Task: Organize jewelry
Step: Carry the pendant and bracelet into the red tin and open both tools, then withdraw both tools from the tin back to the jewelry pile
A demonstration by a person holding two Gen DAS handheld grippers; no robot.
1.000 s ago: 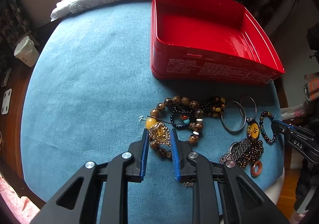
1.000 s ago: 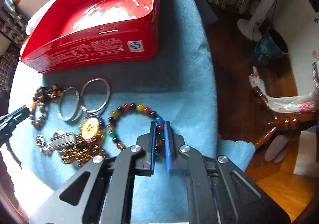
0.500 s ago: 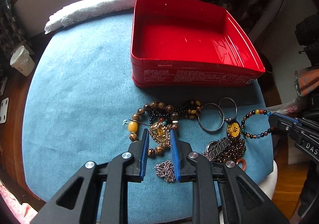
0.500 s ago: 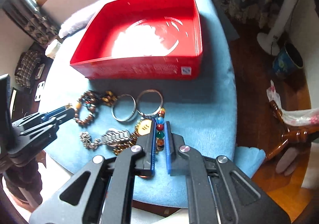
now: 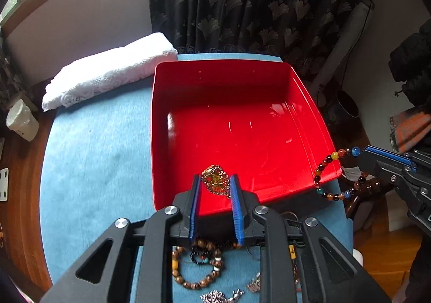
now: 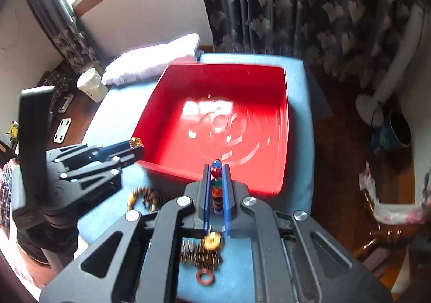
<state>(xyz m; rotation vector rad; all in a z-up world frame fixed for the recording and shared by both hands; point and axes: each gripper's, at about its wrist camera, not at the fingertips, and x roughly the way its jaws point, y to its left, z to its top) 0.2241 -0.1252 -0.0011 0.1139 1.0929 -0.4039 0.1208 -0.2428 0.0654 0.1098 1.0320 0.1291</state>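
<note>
The left gripper (image 5: 215, 184) pinches a gold pendant (image 5: 214, 177) above the red tin's (image 5: 301, 82) near edge. The right gripper (image 6: 216, 171) clamps a multicolored bead bracelet (image 6: 216, 184) at the tin's right side.

glossy red tin (image 5: 301, 103), blue cloth (image 5: 94, 157), matt

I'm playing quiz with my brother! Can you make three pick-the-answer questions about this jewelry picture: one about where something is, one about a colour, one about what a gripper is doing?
1. Where is the folded white towel?
A. inside the tin
B. on the blue cloth beside the tin
C. in a gripper

2. What colour is the tin?
A. red
B. green
C. white

3. What is the right gripper doing?
A. open, holding nothing
B. clamped on a multicoloured bead bracelet
C. clamped on a watch

Answers: 1 B, it lies left of the tin; 2 A, walls and floor are red; 3 B, beads sit between its fingers.
</note>
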